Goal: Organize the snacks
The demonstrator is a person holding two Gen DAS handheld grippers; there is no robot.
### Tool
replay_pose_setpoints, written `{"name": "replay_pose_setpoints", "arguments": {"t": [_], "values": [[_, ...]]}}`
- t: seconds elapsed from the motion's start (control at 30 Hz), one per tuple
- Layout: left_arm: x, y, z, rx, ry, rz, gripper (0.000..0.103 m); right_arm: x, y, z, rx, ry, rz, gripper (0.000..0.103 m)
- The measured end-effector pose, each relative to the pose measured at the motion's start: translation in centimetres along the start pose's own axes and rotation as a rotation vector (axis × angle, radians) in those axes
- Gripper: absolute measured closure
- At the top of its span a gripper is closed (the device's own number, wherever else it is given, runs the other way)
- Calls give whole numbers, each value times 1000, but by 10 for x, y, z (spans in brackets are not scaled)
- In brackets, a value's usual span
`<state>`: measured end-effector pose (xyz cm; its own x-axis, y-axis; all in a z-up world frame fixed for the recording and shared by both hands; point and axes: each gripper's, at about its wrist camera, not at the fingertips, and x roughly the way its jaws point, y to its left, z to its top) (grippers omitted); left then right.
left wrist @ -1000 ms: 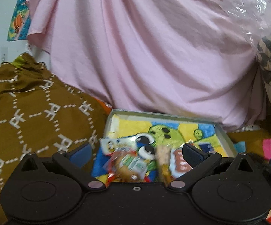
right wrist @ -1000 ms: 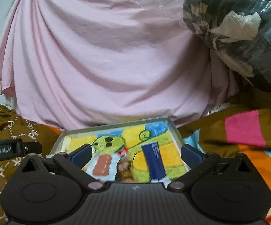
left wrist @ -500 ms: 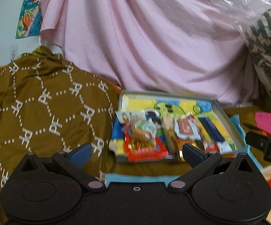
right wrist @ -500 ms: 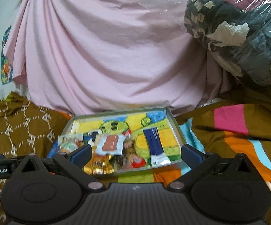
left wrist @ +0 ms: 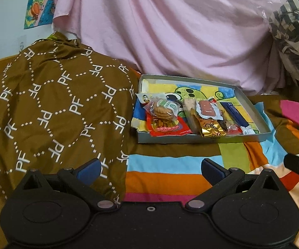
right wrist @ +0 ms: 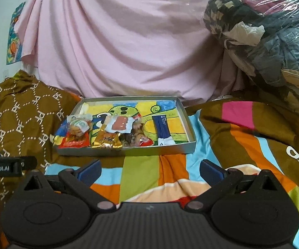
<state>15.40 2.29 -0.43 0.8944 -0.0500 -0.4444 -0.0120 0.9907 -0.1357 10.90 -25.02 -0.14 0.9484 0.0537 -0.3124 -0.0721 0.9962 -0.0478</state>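
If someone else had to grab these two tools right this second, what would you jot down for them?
Left tool: open, holding nothing, over the striped blanket.
Right tool: open, holding nothing, over the same blanket.
The snacks all lie in the shallow box, packed toward its near end: red packet, gold packet, blue bar.
No snack shows outside the box.
Left to do: possibly nothing; check the packets sit tidily.

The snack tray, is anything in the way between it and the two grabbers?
Nothing visible. Both the left gripper and the right gripper are open and empty, and only flat striped blanket lies between them and the tray of snacks.
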Motion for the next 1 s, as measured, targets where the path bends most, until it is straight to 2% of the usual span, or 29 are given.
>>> {"name": "replay_pose_setpoints", "arguments": {"t": [0.27, 1.0], "values": [[-9, 0, -4, 2, -10, 3, 1, -2, 6, -7, -14, 11, 16, 0], [-2, -3, -8, 15, 2, 10, 1, 7, 10, -13, -45, 48, 19, 0]]}}
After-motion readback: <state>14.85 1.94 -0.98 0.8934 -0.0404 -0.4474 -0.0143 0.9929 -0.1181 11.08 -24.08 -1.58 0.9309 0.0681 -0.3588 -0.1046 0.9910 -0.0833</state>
